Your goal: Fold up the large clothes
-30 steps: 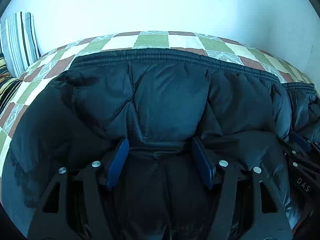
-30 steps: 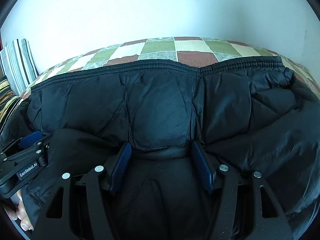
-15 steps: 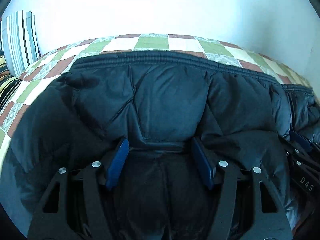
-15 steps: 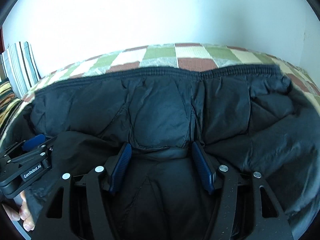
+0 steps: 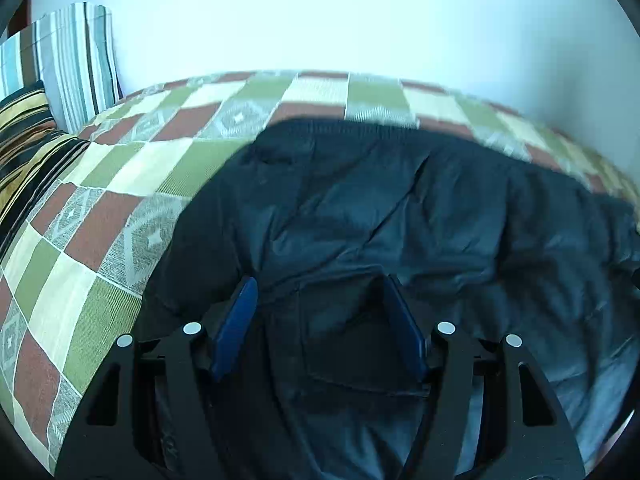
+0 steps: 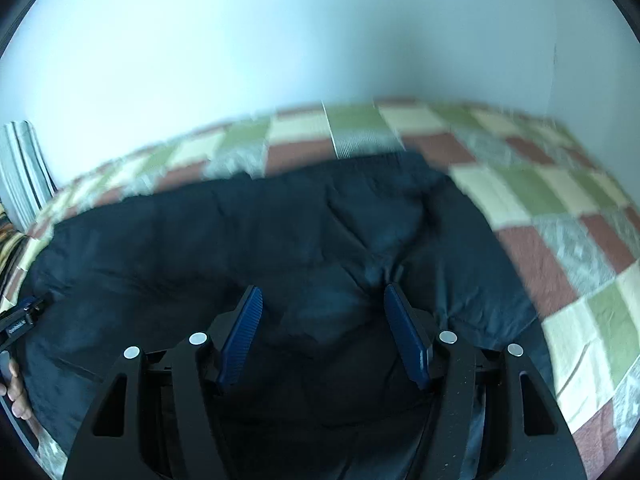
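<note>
Left wrist view. Far left of the left claw (image 5: 318, 308): a dark cushion with gold stripes (image 5: 28, 136) and, behind it, a pillow striped white, blue and brown (image 5: 76, 60) leaning on the pale wall (image 5: 320, 12). Left of and beyond the claw: a bed cover of green, cream and brick-red squares (image 5: 120, 208). The black quilted puffer jacket (image 5: 400, 208) lies on this bed, spreading ahead of the claw and off to its right; its gathered hem is the farthest edge. Left claw: blue pads spread part-way, with a fold of black jacket fabric lying between them. Whether the pads actually press the fabric cannot be told; picture is motion-blurred.

Right wrist view. Far left of the right claw (image 6: 322, 320), at the frame edge, part of the other claw body and fingers of a hand (image 6: 16, 392) show. The jacket fills the space ahead of and under the claw; checked cover lies beyond and to the right. Right claw: pads likewise spread part-way, black fabric between them, grip undecidable.
</note>
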Motion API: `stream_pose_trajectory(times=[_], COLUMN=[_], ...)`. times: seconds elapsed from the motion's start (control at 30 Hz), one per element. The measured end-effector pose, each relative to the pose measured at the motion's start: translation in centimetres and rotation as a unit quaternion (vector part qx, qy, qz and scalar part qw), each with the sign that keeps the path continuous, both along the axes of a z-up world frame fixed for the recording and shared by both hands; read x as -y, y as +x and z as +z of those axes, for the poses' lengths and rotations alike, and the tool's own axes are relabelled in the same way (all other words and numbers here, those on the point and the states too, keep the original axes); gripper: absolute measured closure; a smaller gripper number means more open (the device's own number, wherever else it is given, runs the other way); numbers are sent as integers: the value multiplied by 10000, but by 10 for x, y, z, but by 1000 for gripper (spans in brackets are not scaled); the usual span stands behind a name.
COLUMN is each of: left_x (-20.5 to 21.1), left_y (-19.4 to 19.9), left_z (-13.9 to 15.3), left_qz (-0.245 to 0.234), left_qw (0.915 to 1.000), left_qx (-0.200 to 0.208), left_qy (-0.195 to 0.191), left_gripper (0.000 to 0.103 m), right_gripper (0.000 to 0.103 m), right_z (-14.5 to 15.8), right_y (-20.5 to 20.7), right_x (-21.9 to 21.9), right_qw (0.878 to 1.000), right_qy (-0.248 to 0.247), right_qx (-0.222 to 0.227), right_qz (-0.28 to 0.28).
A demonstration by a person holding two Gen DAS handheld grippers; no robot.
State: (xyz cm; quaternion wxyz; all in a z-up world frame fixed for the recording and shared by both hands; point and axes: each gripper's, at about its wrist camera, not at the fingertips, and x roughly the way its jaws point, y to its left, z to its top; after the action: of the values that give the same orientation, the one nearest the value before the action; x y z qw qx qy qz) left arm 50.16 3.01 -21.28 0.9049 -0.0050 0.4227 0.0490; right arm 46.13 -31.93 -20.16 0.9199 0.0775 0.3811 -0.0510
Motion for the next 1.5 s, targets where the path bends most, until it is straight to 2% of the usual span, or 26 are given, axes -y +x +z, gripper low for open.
stream_pose_trajectory(times=[0.1,0.17,0.23,0.33,0.6,0.77,0.87,0.93,1.0,1.1,1.13,1.2,1.37,1.5], left_x=[8,5,3,2,-2,-17,-31,-44,-56,-75,-77,-76,-63,-68], left_y=[1,3,4,3,-16,-42,-55,-60,-61,-59,-57,-53,-45,-43], left_z=[-11,-17,-20,-23,-1,16,23,23,19,3,-1,-6,-14,-18], left_qz=[-71,-51,-68,-94,-103,-30,90,237,327,359,352,300,64,107], left_qw=[9995,9998,9999,9998,9998,9999,9998,9995,9994,9975,9967,9966,9984,9974], left_qx=[-16,-57,-104,-77,-20,83,125,70,-27,-343,-415,-482,-502,-549], left_qy=[304,191,116,129,149,114,148,194,93,-503,-595,-590,-248,-462], left_gripper=[38,38,37,37,38,30,22,22,21,18,17,15,13,11], right_gripper=[38,37,37,37,36,29,26,25,25,23,21,18,17,17], right_z=[-19,-26,-29,-30,-4,13,18,17,11,3,1,-4,-6,-5], right_y=[5,7,8,7,-11,-40,-55,-60,-62,-58,-56,-53,-52,-54], right_x=[-3,-6,-3,-2,-4,7,26,39,52,58,58,55,56,67], right_qw=[9998,9997,9999,9999,9999,9997,9996,9994,9992,9991,9992,9993,9991,9982], right_qy=[-137,-232,-117,-77,-99,-120,-47,43,195,233,205,94,-18,27], right_qx=[-114,-105,-108,-75,17,203,188,141,23,-135,-173,-225,-167,-173], right_qz=[35,39,41,49,6,-80,-228,-309,-337,-320,-303,-285,-395,-567])
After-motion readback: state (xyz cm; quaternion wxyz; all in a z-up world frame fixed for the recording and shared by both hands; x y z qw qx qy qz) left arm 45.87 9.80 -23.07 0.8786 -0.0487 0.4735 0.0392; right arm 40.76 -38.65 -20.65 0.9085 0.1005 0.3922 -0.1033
